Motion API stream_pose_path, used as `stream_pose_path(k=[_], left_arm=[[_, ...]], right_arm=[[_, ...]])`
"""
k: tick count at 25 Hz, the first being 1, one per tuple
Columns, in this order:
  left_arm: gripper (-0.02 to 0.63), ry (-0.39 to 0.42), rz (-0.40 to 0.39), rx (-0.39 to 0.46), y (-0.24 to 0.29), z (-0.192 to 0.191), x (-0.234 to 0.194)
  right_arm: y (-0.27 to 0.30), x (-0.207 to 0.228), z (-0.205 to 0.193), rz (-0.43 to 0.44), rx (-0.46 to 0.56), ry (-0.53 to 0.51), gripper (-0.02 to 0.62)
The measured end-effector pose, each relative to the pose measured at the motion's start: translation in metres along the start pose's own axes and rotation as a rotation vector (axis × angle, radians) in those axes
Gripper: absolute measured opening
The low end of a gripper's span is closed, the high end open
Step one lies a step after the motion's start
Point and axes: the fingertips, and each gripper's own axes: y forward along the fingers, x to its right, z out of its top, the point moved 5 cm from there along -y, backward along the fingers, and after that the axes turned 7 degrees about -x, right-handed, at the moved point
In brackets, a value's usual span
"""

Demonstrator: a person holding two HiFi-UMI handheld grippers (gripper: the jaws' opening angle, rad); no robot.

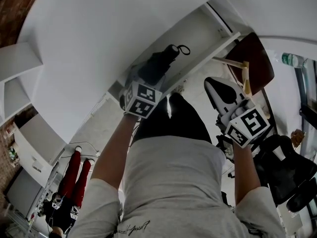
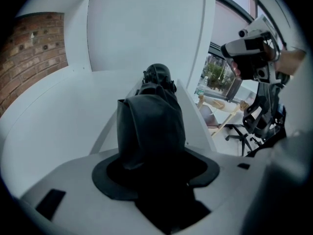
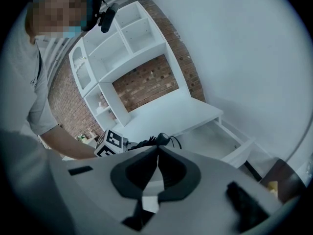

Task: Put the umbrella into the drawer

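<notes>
1. The white open drawer (image 1: 205,31) stands pulled out.
2. The black folded umbrella (image 2: 151,124) points lengthwise into the drawer between its side walls, looped strap end foremost.
3. The left tongs (image 2: 156,168) stand wide apart, clamped on the umbrella's folded cloth at the drawer's near end.
4. The right tongs (image 3: 157,166), beside the drawer's front, are pressed together on nothing.
</notes>
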Motion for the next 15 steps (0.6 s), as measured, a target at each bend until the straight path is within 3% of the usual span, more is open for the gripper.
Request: stream_pose_path(k=[15], left_arm=[[0.273, -0.015, -0.020, -0.047, 0.027, -0.002, -0.004]], right_arm=[[0.006, 0.001, -0.001, 0.014, -0.010, 0.014, 0.028]])
